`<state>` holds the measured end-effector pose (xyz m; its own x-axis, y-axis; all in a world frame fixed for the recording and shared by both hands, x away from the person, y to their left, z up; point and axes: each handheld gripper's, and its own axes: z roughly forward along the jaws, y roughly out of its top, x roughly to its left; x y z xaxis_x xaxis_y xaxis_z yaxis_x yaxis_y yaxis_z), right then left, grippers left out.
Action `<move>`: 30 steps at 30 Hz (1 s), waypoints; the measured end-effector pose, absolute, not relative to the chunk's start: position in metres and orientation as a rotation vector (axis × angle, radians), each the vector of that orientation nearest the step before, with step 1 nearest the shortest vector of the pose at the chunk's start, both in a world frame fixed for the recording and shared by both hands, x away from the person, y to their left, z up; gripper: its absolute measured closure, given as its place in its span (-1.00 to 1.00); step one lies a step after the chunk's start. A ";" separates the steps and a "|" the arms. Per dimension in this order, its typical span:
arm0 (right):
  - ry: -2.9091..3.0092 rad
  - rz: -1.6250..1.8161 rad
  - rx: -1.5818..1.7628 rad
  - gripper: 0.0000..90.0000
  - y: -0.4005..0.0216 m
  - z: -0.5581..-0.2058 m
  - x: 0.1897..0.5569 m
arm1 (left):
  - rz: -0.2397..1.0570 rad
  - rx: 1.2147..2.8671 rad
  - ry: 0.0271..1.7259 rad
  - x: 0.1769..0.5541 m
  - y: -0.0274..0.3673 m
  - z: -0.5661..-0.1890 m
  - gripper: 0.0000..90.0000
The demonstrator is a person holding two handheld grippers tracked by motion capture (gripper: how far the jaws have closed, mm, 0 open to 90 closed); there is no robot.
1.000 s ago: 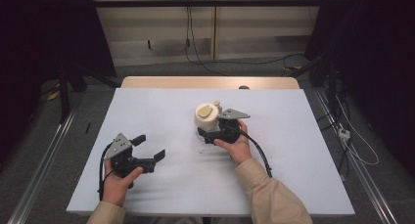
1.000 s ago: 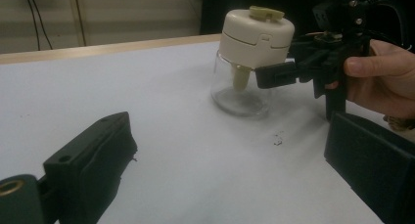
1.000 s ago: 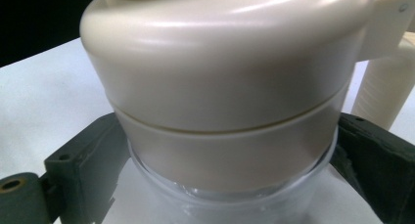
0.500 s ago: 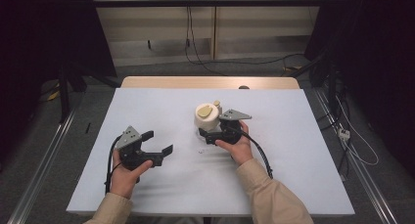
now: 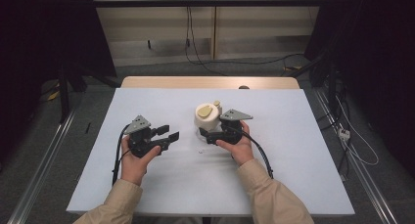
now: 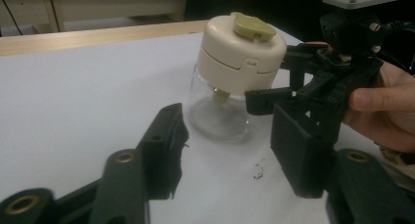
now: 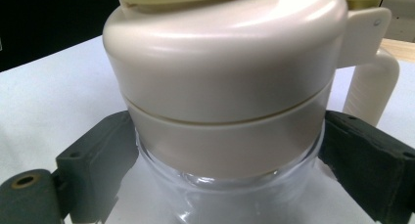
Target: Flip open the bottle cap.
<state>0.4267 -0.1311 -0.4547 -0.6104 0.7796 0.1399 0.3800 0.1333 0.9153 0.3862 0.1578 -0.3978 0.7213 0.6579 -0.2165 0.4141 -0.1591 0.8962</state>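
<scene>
jar (image 7: 230, 136) base cut off between right gripper (image 7: 230, 150) jaws

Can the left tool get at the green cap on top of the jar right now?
Probably yes. The green cap sits exposed on the jar, with bare table between it and the left tool, whose jaws have just been closing on nothing. The right tool grips the jar lower down, below the cap.

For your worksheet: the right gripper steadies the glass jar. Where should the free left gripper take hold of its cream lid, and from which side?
Probably the cream lid's round side wall, from the side facing the left gripper, opposite the right gripper clamped on the glass jar. The wall is broad and upright; the olive tab on top looks too flat.
</scene>
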 end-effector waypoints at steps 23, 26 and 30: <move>2.035 1.463 1.079 -0.84 -0.130 -0.455 0.427 | 0.175 1.851 0.831 0.418 0.118 -0.384 0.88; 2.038 1.459 1.073 -0.84 -0.130 -0.454 0.427 | 0.168 1.853 0.835 0.420 0.114 -0.383 0.90; 2.036 1.460 1.070 -0.84 -0.129 -0.454 0.427 | 0.162 1.855 0.841 0.422 0.109 -0.380 0.93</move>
<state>0.4267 -0.1295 -0.4543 -0.6187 0.7792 0.1002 0.3451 0.1550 0.9257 0.4223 0.1091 -0.3805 0.7446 0.6139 -0.2621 0.4730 -0.2082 0.8561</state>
